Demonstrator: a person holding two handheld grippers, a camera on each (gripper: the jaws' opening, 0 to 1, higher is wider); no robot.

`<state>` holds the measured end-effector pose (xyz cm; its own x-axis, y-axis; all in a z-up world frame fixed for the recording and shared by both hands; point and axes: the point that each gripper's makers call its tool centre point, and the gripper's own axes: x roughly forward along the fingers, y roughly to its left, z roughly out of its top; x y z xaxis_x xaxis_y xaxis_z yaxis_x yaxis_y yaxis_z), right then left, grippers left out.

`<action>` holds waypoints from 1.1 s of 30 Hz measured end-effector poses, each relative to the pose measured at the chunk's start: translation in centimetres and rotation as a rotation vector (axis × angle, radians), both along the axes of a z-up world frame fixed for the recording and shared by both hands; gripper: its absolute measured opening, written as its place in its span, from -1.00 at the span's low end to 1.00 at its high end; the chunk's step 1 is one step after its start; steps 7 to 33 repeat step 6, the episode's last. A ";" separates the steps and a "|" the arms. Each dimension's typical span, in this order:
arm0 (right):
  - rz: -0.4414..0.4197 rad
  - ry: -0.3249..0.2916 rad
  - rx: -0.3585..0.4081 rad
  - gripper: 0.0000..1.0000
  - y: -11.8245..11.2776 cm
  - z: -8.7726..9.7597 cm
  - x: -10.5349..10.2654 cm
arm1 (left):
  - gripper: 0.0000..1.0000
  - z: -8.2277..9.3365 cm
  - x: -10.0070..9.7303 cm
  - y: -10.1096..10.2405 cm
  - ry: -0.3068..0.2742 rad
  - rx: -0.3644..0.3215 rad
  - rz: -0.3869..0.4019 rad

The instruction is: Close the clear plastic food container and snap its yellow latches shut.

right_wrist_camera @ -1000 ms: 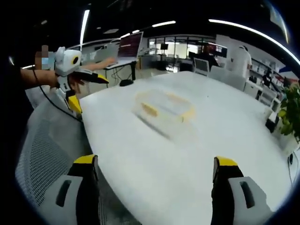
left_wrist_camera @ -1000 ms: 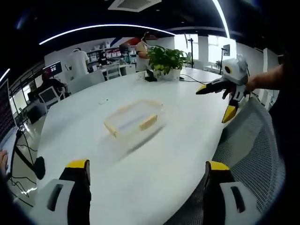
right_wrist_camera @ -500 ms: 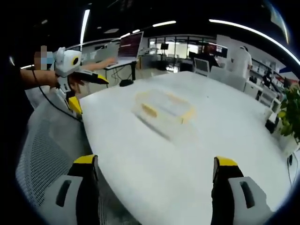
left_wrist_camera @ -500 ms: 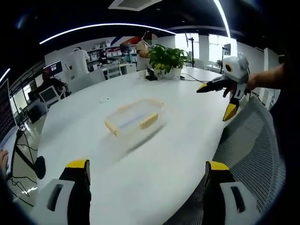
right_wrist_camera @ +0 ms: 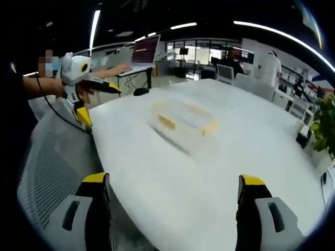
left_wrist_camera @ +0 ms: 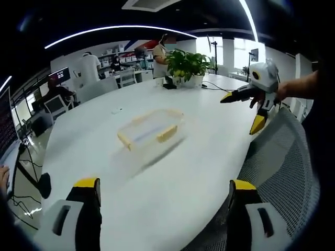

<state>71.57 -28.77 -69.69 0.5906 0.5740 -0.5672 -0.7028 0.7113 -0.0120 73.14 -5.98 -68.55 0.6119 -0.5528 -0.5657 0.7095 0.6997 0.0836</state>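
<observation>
While both hand-held grippers gape apart, container (left_wrist_camera: 151, 129) sits mid-table (left_wrist_camera: 172, 178).

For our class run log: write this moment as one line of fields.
stage: approach | food container: on white table, untouched | left gripper: open, short of it | right gripper: open, short of it

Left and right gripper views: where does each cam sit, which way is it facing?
Left gripper view: rides the left gripper, jaws apart, facing across the white table at the clear container; right gripper and forearm enter at right.
Right gripper view: rides the right gripper, facing the same container from the opposite side.
Shared: table, container, mesh chair.
</observation>
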 end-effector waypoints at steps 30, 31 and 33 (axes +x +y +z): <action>0.001 0.005 -0.004 0.98 -0.1 -0.2 -0.1 | 0.98 -0.1 0.0 0.0 0.002 0.001 0.001; 0.001 0.005 -0.004 0.98 -0.1 -0.2 -0.1 | 0.98 -0.1 0.0 0.0 0.002 0.001 0.001; 0.001 0.005 -0.004 0.98 -0.1 -0.2 -0.1 | 0.98 -0.1 0.0 0.0 0.002 0.001 0.001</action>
